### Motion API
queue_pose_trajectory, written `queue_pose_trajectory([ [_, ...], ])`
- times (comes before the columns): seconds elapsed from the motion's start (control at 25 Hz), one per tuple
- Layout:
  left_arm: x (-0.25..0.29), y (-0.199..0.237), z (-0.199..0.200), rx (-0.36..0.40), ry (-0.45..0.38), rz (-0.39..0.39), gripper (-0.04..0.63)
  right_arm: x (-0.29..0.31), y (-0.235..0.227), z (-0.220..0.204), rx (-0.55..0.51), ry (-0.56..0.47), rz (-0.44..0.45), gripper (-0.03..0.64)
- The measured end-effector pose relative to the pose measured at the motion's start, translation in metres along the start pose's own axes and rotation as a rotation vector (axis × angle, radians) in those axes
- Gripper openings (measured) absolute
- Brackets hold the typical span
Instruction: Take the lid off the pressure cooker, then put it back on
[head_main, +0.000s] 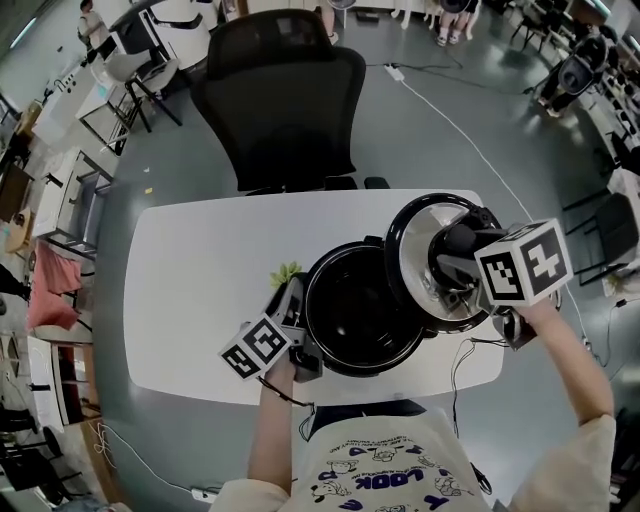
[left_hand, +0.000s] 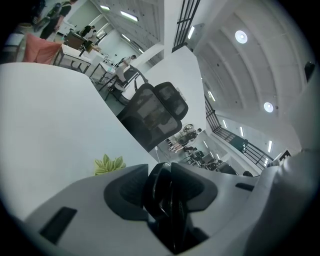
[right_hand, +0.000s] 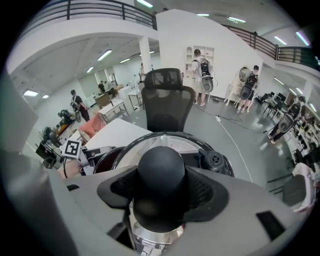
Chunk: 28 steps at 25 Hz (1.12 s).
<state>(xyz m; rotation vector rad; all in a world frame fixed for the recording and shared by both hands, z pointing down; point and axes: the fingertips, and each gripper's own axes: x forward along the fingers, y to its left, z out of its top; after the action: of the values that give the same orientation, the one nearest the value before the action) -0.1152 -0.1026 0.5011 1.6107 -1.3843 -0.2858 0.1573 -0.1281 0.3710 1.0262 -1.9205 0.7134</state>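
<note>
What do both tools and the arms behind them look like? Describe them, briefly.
The left tool and right tool are light grey moulded shells with dark textured pads. Each carries a white cube printed with black square markers, left and right. The person wears a pale short-sleeved T-shirt with blue print, leaving the forearms uncovered.

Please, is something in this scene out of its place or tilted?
The lid is off the pressure cooker: the right gripper holds it by its knob, tilted, at the open cooker's right rim. The left gripper grips the cooker's side handle. Nothing looks spilled.
</note>
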Motion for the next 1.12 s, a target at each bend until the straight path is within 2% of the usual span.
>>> queue_pose_trajectory([
  [0.16, 0.002, -0.004, -0.004, 0.011, -0.003, 0.008, 0.156, -0.009, -0.044, -0.010, 0.086, -0.021, -0.038, 0.293],
  [0.4, 0.004, -0.005, -0.006, 0.028, -0.006, 0.018, 0.160, -0.009, -0.095, -0.027, 0.147, -0.017, -0.095, 0.293],
  [0.8, 0.011, -0.012, -0.011, 0.043, -0.006, 0.039, 0.164, 0.011, -0.153, -0.050, 0.197, -0.011, -0.120, 0.295],
  [1.12, 0.009, -0.014, -0.012, 0.056, -0.009, 0.053, 0.166, 0.053, -0.168, -0.069, 0.195, 0.011, -0.122, 0.295],
])
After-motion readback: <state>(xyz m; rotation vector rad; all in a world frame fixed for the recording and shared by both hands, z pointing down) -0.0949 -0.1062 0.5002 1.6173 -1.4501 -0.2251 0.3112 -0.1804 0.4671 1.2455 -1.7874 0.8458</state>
